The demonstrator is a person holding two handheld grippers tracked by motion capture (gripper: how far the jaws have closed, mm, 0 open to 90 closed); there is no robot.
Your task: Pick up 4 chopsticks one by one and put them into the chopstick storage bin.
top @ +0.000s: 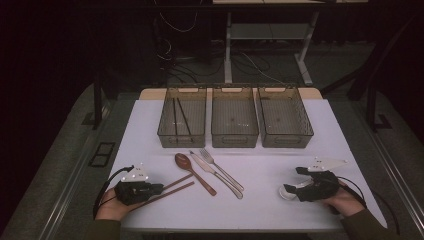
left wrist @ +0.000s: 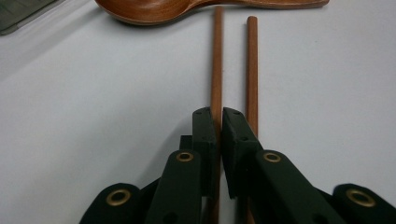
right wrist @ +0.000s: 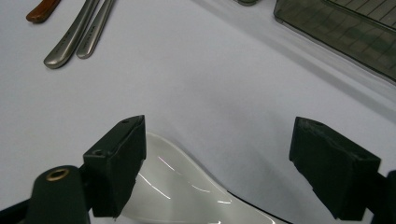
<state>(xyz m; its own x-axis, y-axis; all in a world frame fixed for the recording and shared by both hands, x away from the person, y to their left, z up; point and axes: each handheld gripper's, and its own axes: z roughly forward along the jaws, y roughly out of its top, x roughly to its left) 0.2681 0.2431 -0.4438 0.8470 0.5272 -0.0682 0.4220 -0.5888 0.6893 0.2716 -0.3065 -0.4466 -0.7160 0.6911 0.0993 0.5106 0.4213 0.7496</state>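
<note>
- Where the left gripper [top: 159, 188] sits at the lower left of the high view, its jaws are seen pressed together on one of the two slim reddish-brown wooden chopsticks [top: 175, 187]; the second stick lies free just beside it.
- The long axis of the clamped stick runs straight out from the jaws, up the left gripper view, toward the brown wooden spoon [left wrist: 154, 10] at the top edge; any lift is judged to turn on this in-line grip.
- At the lower right of the high view, the right gripper [top: 296, 187] is held with jaws well apart over a glossy white ceramic spoon [right wrist: 187, 191]; nothing is clamped.
- Three smoky translucent plastic bins [top: 235, 124] are shown across the upper centre of the high view, the left one already holding dark chopsticks; that bin is nearer the left hand.
- The pinch on a single stick is made plain by the left gripper view, whereas the bins are given by the high view.
</note>
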